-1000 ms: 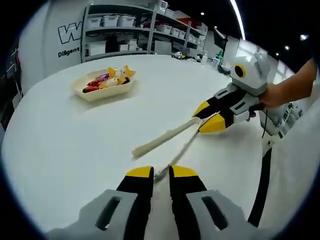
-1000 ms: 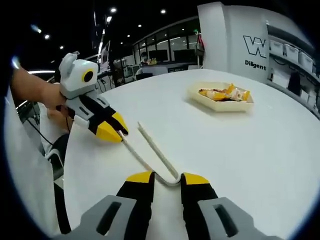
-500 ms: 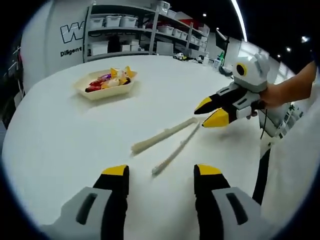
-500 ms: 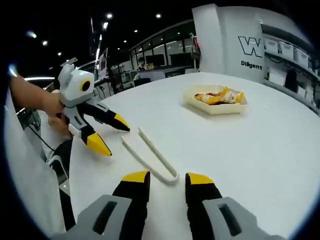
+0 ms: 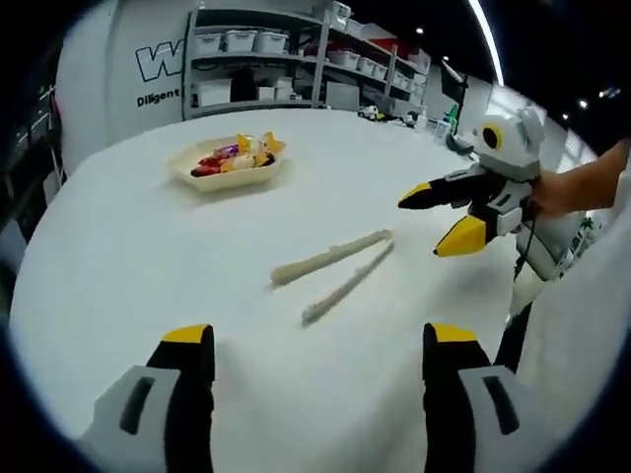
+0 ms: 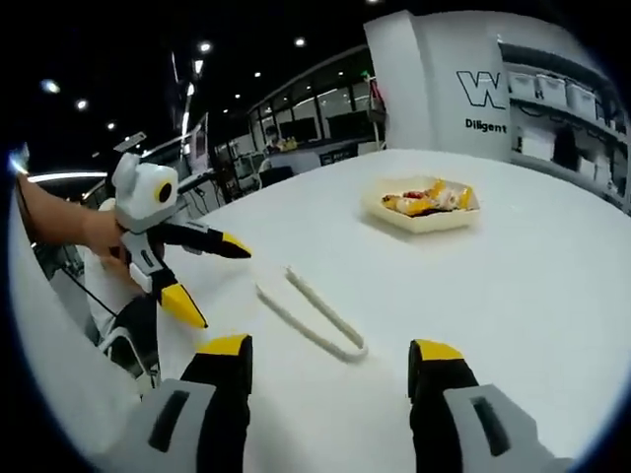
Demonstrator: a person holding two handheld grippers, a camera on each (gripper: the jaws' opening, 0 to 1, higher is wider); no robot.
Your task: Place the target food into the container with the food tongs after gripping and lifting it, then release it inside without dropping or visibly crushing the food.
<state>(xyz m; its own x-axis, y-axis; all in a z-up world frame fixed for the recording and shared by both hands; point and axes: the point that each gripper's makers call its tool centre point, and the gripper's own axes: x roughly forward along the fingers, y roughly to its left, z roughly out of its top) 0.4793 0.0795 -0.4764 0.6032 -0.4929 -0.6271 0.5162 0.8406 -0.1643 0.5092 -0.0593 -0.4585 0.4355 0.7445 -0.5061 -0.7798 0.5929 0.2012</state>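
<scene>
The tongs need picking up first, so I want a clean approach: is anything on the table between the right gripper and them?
Nothing visible does. The tongs lie flat on bare white table just ahead of the right gripper, whose jaws are open. The left gripper is off to one side, and the food tray sits well beyond.

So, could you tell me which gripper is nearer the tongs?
Right, narrowly: the bend of the tongs lies just ahead of the right gripper; the left gripper sits beside their tips.

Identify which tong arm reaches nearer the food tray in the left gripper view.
The longer-looking arm of the tongs; its free tip ends closer to the tray.
</scene>
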